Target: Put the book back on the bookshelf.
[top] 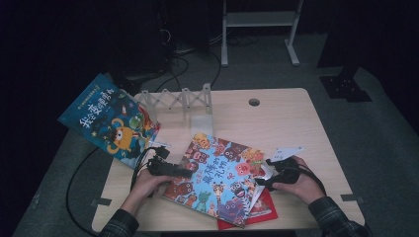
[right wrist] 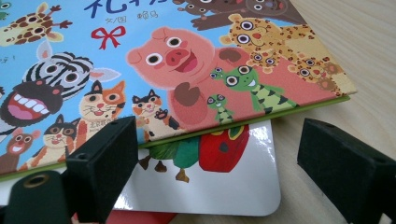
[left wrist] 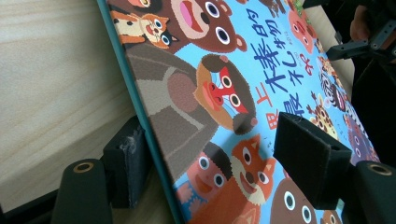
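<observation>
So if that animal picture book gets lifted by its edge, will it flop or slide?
The animal picture book looks like a hardcover with a firm, straight edge, so it probably stays stiff. Its glossy cover lies on a white book, so it may slide when pushed. The left gripper straddles its edge.

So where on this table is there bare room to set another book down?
Bare table runs along the far right, from the round hole to the right edge, beyond the animal book. The near-left corner beside the left gripper is free too. It is crowded at the centre, where that book lies on others, and far left by the zigzag rack and dark blue book.
</observation>
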{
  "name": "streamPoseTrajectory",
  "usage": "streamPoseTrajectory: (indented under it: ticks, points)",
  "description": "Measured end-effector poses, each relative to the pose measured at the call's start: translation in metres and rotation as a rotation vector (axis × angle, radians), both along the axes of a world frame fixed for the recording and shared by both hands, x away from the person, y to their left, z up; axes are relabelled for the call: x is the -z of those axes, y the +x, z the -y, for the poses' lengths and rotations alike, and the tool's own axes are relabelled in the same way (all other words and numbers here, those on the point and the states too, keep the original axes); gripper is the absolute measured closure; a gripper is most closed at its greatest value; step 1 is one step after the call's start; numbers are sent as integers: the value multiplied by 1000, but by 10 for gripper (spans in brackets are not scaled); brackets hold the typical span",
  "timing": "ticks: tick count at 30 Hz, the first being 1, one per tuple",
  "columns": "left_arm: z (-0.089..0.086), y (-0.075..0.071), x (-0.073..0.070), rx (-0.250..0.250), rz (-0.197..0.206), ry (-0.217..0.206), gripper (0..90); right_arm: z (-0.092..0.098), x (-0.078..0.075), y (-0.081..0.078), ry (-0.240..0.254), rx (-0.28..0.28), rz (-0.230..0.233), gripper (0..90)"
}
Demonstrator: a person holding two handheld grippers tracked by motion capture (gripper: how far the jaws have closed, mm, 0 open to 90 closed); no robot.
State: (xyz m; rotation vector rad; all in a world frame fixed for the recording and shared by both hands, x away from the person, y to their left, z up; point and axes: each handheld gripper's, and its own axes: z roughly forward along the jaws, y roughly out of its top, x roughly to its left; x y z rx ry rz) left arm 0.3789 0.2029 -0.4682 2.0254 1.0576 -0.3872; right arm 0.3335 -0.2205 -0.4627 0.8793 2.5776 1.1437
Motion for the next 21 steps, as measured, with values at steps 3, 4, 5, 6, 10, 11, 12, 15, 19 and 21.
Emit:
streamPoseTrajectory:
  ticks: [3, 4, 5, 6, 10, 11, 12, 15, 19, 21]
  points:
    - [2, 2, 0, -1, -3, 2, 285, 1, 1, 1, 6, -2, -10, 108]
    - [2, 3, 0, -7, -6, -6, 286, 1, 1, 1, 6, -3, -10, 108]
    - [2, 4, 1, -5, -11, -13, 287, 1, 1, 1, 5, -4, -6, 108]
    - [1, 4, 1, -4, -10, -17, 286, 1, 1, 2, 5, -6, -6, 107]
    - [1, 4, 0, 1, -12, -8, 286, 1, 2, 4, 16, -14, -22, 106]
    - [0, 4, -1, 9, -11, -2, 286, 1, 2, 5, 17, -18, -22, 106]
    - [0, 3, -1, 10, -11, -1, 284, 1, 2, 5, 19, -20, -25, 106]
    - [-3, 4, 0, 11, -3, -1, 282, -1, 2, 8, 21, -37, -27, 106]
    - [-7, 7, 2, -7, 17, -17, 271, -5, 3, 11, 7, -58, -20, 106]
    - [-9, 9, 2, -16, 5, -33, 272, -6, 4, 11, 7, -59, -22, 106]
